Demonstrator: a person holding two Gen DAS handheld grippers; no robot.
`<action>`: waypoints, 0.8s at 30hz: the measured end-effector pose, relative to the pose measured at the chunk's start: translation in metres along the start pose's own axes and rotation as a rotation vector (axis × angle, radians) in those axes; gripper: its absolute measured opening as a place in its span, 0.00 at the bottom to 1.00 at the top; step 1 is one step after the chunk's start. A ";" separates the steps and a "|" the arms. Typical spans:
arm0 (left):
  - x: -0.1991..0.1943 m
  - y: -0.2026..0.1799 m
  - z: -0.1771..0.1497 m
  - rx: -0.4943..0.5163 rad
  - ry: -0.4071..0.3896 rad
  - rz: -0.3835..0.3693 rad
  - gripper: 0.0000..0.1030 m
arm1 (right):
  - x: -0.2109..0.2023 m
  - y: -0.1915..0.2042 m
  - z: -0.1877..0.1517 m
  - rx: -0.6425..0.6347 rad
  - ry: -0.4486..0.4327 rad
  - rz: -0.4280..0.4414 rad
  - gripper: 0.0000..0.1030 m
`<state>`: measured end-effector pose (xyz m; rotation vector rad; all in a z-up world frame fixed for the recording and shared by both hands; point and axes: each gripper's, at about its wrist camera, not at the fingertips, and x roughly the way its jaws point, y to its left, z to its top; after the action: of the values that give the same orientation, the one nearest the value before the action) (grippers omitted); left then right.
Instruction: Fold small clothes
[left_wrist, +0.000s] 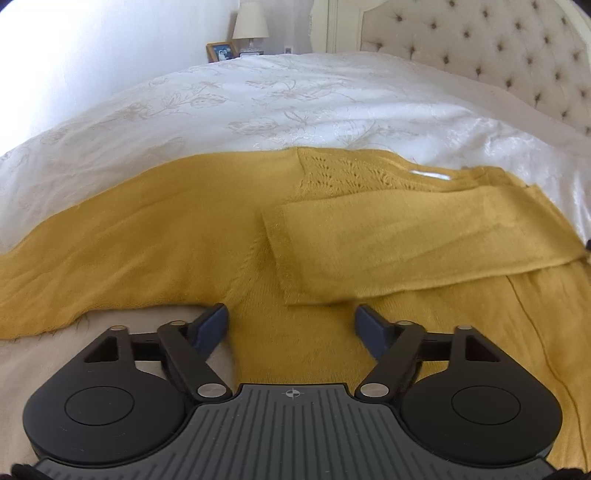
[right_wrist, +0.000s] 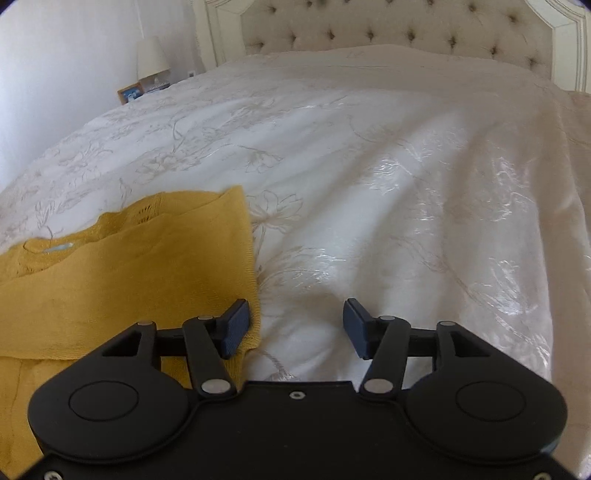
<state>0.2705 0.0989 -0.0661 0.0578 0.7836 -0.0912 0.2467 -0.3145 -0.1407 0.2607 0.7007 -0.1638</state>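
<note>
A mustard-yellow knit sweater (left_wrist: 177, 236) lies flat on the bed. One sleeve (left_wrist: 406, 240) is folded across its body, and the other sleeve stretches out to the left. My left gripper (left_wrist: 291, 328) is open and empty, low over the sweater's body near the left armpit. In the right wrist view the sweater's folded right edge (right_wrist: 147, 273) fills the lower left. My right gripper (right_wrist: 295, 328) is open and empty, with its left finger (right_wrist: 234, 328) over the sweater's edge and its right finger over the bedspread.
A white floral bedspread (right_wrist: 369, 184) covers the bed. A tufted headboard (right_wrist: 399, 33) stands at the far end. A lamp (left_wrist: 250, 22) and a framed photo (left_wrist: 221, 51) sit on a nightstand at the far left.
</note>
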 end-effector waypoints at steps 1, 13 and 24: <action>-0.003 0.004 -0.002 -0.015 0.006 -0.016 0.77 | -0.009 0.000 0.001 0.006 -0.013 -0.001 0.61; -0.053 0.089 -0.029 -0.139 -0.027 -0.134 0.78 | -0.105 0.075 -0.035 -0.141 -0.100 0.250 0.68; -0.095 0.247 -0.042 -0.330 -0.078 -0.017 0.78 | -0.144 0.168 -0.070 -0.292 -0.072 0.426 0.72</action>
<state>0.1997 0.3536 -0.0242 -0.2635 0.7128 0.0202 0.1347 -0.1254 -0.0673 0.1180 0.5747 0.3319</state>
